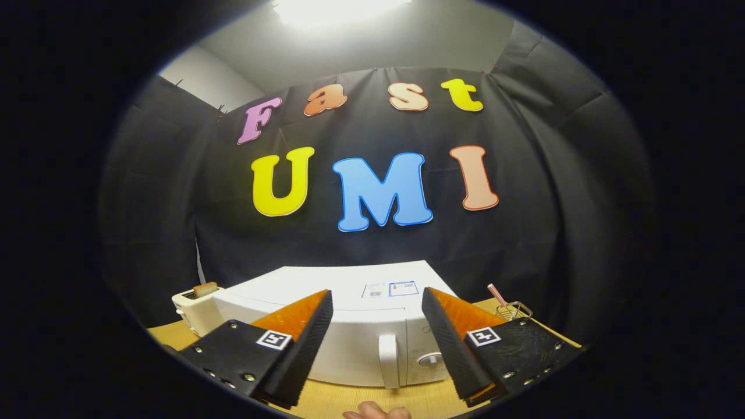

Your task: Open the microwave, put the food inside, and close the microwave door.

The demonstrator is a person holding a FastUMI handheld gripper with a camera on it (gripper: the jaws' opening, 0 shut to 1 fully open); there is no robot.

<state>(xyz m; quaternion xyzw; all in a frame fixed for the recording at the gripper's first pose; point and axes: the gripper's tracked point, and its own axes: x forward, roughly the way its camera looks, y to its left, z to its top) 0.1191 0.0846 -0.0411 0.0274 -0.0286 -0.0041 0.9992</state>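
A white microwave [349, 314] stands on the wooden table, just ahead of my fingers, with its door shut. Its upright white door handle [389, 359] and a round dial [430, 359] to the right of it show in the gap between my fingers. My gripper [377, 302] is open and holds nothing; it hangs above the table in front of the microwave's door. A person's fingertips [375, 412] rest on the table below the handle.
A white toaster [195, 307] with a slice of bread in it stands left of the microwave. A wire basket [512, 309] with a striped straw sits to the right of the microwave. Wooden table [361, 400] lies between me and the microwave.
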